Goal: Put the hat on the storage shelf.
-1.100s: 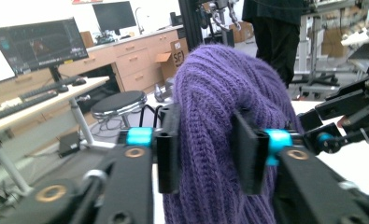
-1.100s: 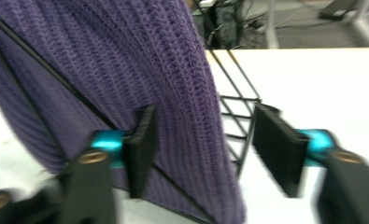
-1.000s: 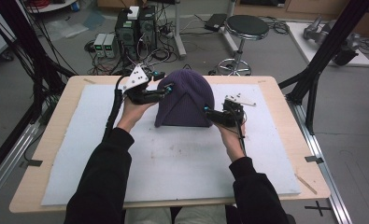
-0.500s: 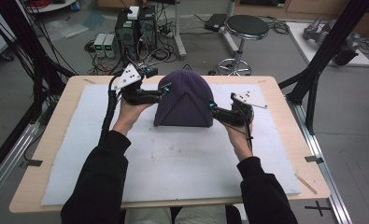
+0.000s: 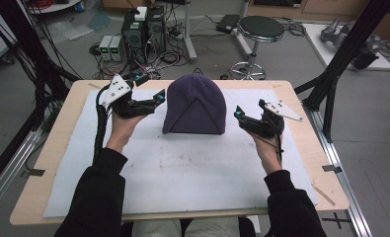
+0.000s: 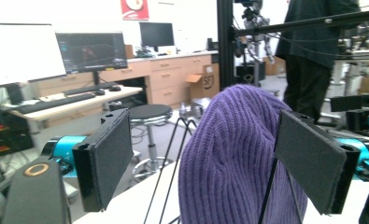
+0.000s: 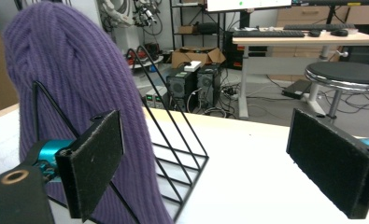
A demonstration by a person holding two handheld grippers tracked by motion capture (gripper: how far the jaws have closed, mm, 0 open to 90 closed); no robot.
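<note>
A purple knitted beanie [image 5: 194, 104] stands upright over a black wire stand at the back centre of the white mat [image 5: 182, 173]. My left gripper [image 5: 159, 97] hovers just left of the hat, open, its jaws pointing at it. My right gripper [image 5: 238, 114] hangs just right of the hat, also open, a small gap away. In the left gripper view the beanie [image 6: 238, 154] rises between and beyond the spread pads [image 6: 105, 158]. In the right gripper view the beanie [image 7: 70, 79] and the wire stand [image 7: 173, 154] sit left of centre, with nothing between the pads [image 7: 331, 163].
The mat covers a wooden table [image 5: 311, 148]. A round stool [image 5: 258, 29] and computer boxes [image 5: 143, 27] stand on the floor behind it. Black frame posts [image 5: 331, 89] flank both sides. A person [image 6: 313, 51] stands beyond the table.
Both grippers have drawn back from the beanie's sides, the left one to the left and the right one to the right. The hat stays upright on its stand.
</note>
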